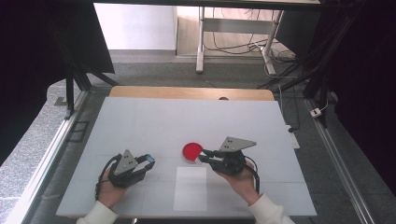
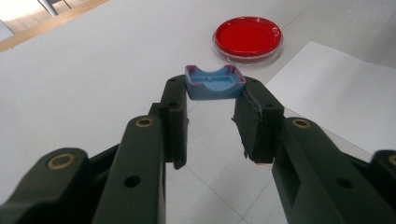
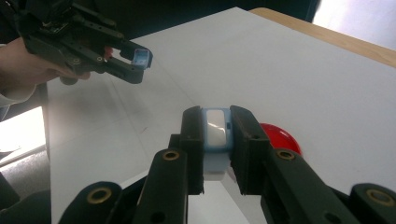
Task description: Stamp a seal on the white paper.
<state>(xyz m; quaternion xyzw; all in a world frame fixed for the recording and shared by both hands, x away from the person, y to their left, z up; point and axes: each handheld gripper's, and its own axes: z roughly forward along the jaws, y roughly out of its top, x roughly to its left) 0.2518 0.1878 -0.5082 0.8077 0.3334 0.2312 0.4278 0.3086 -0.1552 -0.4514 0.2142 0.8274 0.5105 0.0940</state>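
White paper sheet (image 1: 190, 188) on white worktop (image 1: 140, 126), grey floor beyond. Left gripper (image 2: 214, 100) clamps blue cap (image 2: 215, 83); right gripper (image 3: 217, 140) clamps blue-rimmed container (image 3: 216, 133) beside red dish (image 1: 192, 151).

I see a small blue cap (image 2: 215, 82), open hollow facing up, clamped at the tips of my left gripper (image 2: 214, 95) above the table. My right gripper (image 3: 217, 135) pinches a blue-rimmed piece with a pale face (image 3: 216, 127), held off the table.
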